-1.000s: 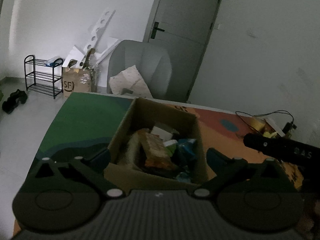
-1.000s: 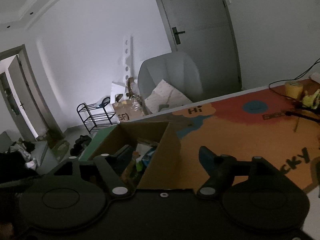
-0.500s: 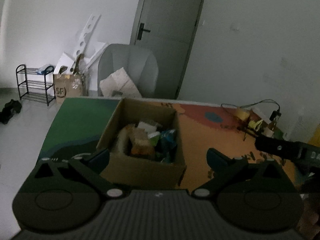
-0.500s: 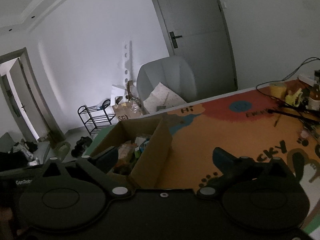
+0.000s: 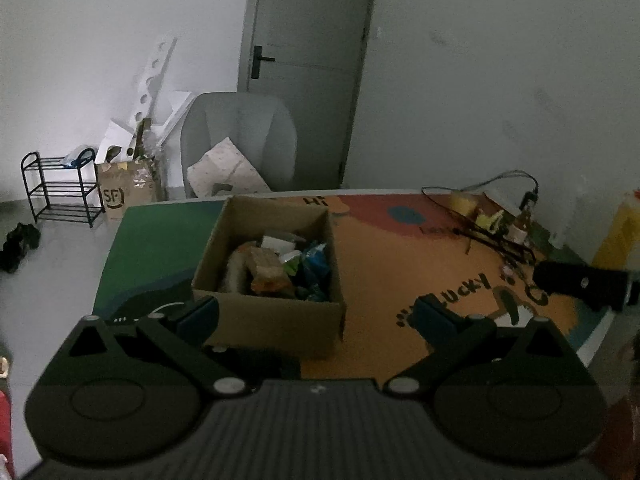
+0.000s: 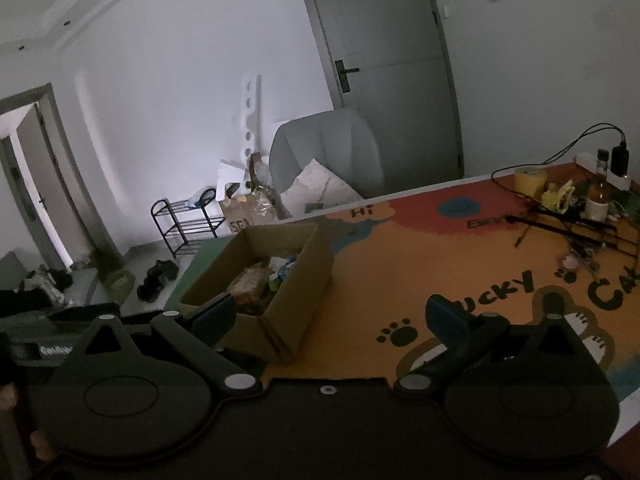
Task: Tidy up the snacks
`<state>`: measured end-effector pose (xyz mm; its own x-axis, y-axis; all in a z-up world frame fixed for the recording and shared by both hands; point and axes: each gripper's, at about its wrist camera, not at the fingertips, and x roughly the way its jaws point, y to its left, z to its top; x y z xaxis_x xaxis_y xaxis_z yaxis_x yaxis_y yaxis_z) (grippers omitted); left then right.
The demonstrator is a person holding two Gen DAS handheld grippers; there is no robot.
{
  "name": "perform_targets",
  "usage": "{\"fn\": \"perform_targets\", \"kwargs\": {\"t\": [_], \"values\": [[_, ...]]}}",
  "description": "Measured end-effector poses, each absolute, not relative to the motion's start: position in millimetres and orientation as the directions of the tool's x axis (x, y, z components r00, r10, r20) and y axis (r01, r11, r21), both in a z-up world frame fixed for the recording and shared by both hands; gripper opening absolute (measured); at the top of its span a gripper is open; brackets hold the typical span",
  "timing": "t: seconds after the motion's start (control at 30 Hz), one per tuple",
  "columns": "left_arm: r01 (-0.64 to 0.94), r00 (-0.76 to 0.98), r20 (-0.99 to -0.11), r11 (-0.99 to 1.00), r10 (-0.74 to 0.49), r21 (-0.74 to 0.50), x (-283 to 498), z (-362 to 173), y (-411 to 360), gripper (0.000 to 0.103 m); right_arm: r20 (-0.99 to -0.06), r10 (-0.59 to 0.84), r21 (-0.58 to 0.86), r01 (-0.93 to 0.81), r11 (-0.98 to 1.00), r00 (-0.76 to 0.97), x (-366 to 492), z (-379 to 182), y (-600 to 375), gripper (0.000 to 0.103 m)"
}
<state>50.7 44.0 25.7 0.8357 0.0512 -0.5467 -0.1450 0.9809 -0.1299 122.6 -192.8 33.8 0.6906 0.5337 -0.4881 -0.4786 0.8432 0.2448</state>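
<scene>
Left wrist view: your left gripper (image 5: pixel 314 312) is spread wide, nothing between the fingers. Cardboard box (image 5: pixel 276 316) of snacks (image 5: pixel 280 268) sits on the printed table mat (image 5: pixel 400 264), ahead of both tools. Your right gripper (image 6: pixel 330 314) has just been opening, now wide and empty, box front-left of it.

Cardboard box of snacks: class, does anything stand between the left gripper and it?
Nothing visible does. The left gripper, jaws open and empty, faces the cardboard box directly; only bare table mat lies beside it. The snacks sit uncovered inside.
</scene>
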Motion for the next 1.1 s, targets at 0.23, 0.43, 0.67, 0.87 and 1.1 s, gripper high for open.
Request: {"fn": "perform_targets", "kwargs": {"t": [0.23, 0.43, 0.67, 0.87, 1.1], "values": [[-0.118, 0.844, -0.535, 0.988, 0.046, -0.100, 33.7, 39.9, 33.8, 0.103, -0.495, 0.559, 0.248, -0.508, 0.825, 0.665, 113.9, 47.4, -202.5, 0.103], [-0.112, 0.845, -0.533, 0.989, 0.043, -0.098, 28.0, 46.7, 31.6, 0.103, -0.513, 0.556, 0.231, -0.518, 0.824, 0.655, 105.3, 54.2, -201.5, 0.103], [-0.110, 0.847, -0.529, 0.989, 0.042, -0.097, 17.9, 52.4, 30.8, 0.103, -0.516, 0.560, 0.200, -0.544, 0.815, 0.648, 95.6, 64.3, -201.0, 0.103], [-0.095, 0.855, -0.518, 0.990, 0.030, -0.101, 5.9, 57.1, 33.4, 0.103, -0.529, 0.556, 0.199, -0.542, 0.816, 0.641, 92.5, 65.9, -202.6, 0.103], [-0.096, 0.854, -0.520, 0.990, 0.031, -0.100, 5.7, 59.4, 36.0, 0.103, -0.536, 0.546, 0.198, -0.533, 0.823, 0.644, 89.4, 67.3, -206.2, 0.103]]}}
